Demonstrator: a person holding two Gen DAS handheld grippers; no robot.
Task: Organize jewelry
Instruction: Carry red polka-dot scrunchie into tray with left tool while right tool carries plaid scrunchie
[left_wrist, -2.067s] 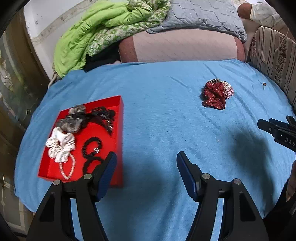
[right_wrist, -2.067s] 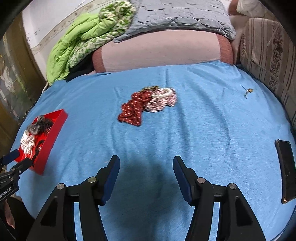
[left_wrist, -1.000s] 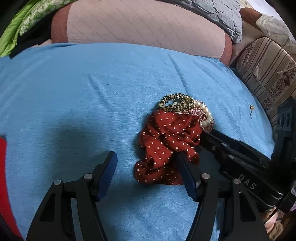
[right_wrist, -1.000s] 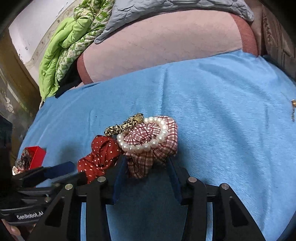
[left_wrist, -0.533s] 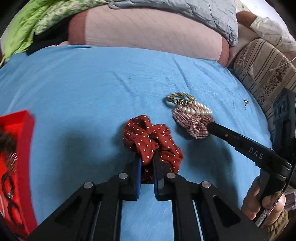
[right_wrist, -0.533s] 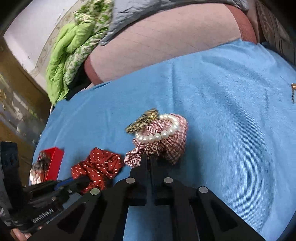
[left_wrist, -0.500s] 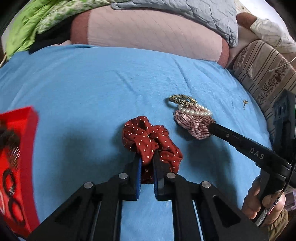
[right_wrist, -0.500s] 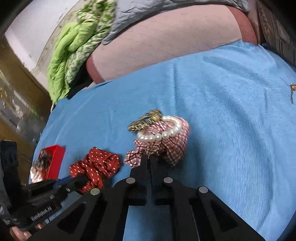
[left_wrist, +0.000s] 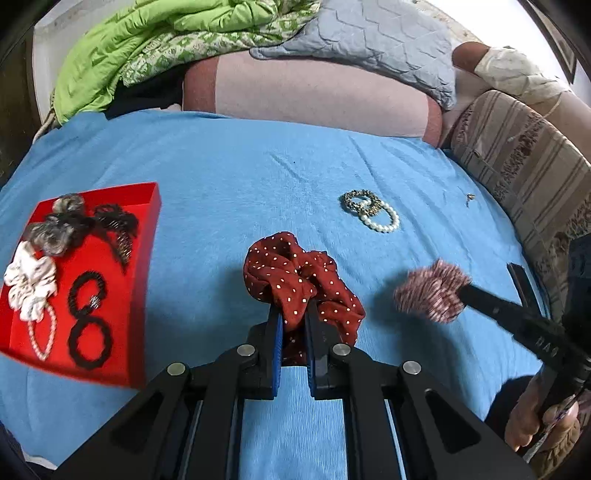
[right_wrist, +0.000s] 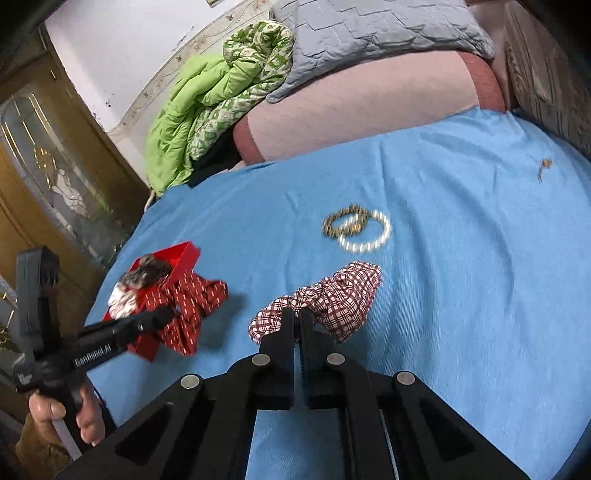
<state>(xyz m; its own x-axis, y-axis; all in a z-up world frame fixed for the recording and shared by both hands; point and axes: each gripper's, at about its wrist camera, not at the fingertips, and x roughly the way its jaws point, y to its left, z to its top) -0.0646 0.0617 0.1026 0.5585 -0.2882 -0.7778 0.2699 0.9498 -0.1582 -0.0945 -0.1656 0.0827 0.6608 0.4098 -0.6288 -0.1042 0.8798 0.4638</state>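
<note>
My left gripper (left_wrist: 293, 314) is shut on a dark red polka-dot scrunchie (left_wrist: 295, 277) and holds it above the blue sheet; it also shows in the right wrist view (right_wrist: 188, 306). My right gripper (right_wrist: 297, 315) is shut on a red-and-white plaid scrunchie (right_wrist: 332, 299), seen blurred in the left wrist view (left_wrist: 432, 290). A pearl bracelet (left_wrist: 380, 218) and a leopard-print hair tie (left_wrist: 356, 201) lie on the sheet beyond. A red tray (left_wrist: 147, 236) at the left holds several hair ties and scrunchies.
The blue sheet (left_wrist: 221, 177) covers the bed. A pink bolster (left_wrist: 314, 96), grey pillow and green quilt (left_wrist: 122, 55) lie at the back. A striped cushion (left_wrist: 517, 155) is at the right. A small trinket (left_wrist: 470, 197) lies near it. A wooden cabinet (right_wrist: 44, 177) stands left.
Both grippers have lifted and pulled back with their scrunchies. The pearl bracelet and leopard tie stayed on the sheet, off the plaid scrunchie. The left gripper is nearer the red tray.
</note>
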